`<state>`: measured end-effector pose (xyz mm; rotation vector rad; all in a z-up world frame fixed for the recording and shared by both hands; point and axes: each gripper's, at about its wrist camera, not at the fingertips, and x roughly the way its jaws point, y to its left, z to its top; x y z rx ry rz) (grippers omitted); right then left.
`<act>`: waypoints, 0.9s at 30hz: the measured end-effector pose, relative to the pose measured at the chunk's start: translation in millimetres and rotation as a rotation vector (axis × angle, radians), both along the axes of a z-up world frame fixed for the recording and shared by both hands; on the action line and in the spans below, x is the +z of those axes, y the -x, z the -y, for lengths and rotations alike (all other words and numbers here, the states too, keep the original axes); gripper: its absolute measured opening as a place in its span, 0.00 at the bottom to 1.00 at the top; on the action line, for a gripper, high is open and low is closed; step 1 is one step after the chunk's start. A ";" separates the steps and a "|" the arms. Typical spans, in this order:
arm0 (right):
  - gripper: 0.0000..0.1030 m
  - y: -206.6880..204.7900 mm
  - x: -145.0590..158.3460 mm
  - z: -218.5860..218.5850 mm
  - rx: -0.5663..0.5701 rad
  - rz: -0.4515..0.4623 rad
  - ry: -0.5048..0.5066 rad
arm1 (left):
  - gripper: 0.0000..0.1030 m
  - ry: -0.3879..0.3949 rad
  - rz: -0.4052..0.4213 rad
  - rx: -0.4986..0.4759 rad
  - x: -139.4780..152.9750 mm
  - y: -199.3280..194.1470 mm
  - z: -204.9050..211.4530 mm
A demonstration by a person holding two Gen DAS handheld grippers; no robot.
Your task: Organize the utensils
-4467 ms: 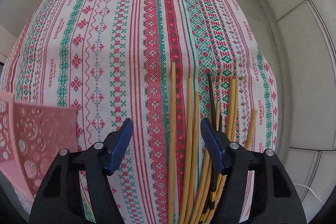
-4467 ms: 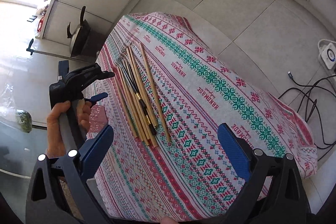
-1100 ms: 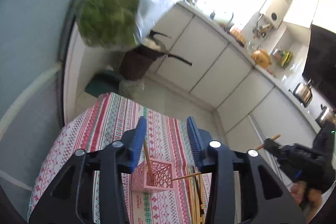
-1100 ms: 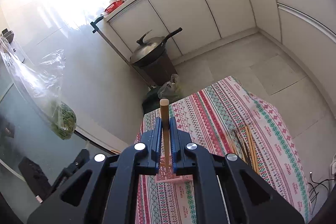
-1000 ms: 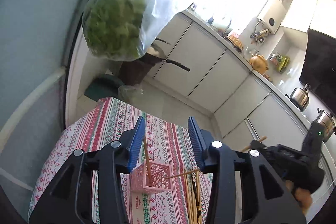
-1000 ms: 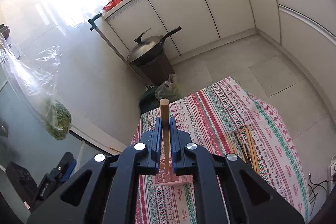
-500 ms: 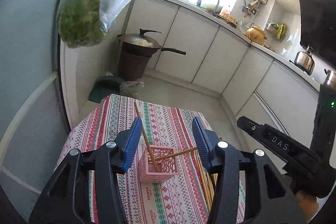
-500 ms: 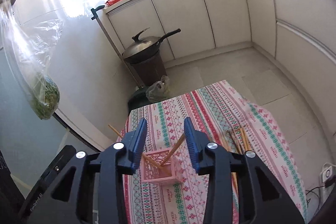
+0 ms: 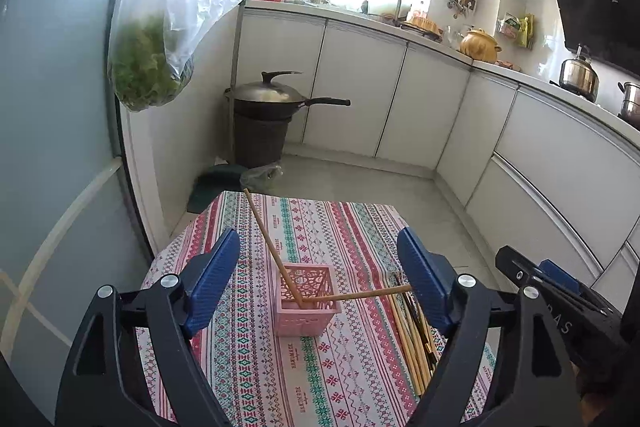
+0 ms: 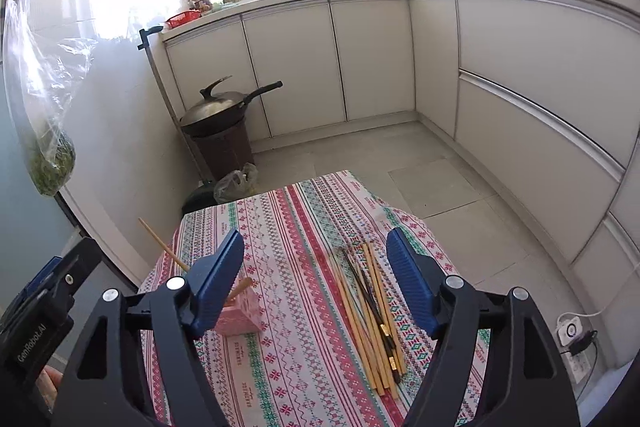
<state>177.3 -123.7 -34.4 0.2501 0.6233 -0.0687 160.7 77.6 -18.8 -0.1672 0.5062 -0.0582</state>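
A pink lattice holder (image 9: pixel 307 298) stands on the patterned tablecloth (image 9: pixel 352 371) with two wooden chopsticks leaning out of it, one up and left (image 9: pixel 267 243), one to the right (image 9: pixel 360 294). To its right lies a bundle of wooden and dark chopsticks (image 10: pixel 370 311). My left gripper (image 9: pixel 320 279) hangs above and in front of the holder, jaws opening, nothing between them. My right gripper (image 10: pixel 314 277) is over the cloth between holder (image 10: pixel 240 315) and bundle, jaws opening, empty. The right gripper's body (image 9: pixel 560 307) shows at the edge of the left wrist view.
The small table stands in a kitchen corner. Behind it on the floor are a wok on a dark bin (image 9: pixel 264 123) and a plastic bag (image 10: pixel 236 183). A bag of greens (image 9: pixel 148 67) hangs at the left. White cabinets (image 10: pixel 520 99) run along the back and right. A power strip (image 10: pixel 574 335) lies on the floor.
The right gripper let go of the chopstick it held upright; that stick now leans in the holder. Both grippers opened wide and pulled back from the holder, the views tilting down.
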 end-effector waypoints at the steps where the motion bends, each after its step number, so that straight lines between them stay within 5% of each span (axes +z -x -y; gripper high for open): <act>1: 0.72 2.1 -2.2 2.6 -0.004 -0.005 -0.002 | 0.77 -0.007 0.002 -0.001 -0.3 1.4 2.6; 12: 0.88 26.8 -14.5 26.1 -0.082 -0.016 -0.010 | 0.92 -0.077 -0.008 0.010 -7.4 21.6 26.6; 27: 0.93 49.7 -25.0 44.0 -0.134 -0.048 -0.035 | 0.93 -0.132 -0.040 -0.003 -17.4 43.0 41.5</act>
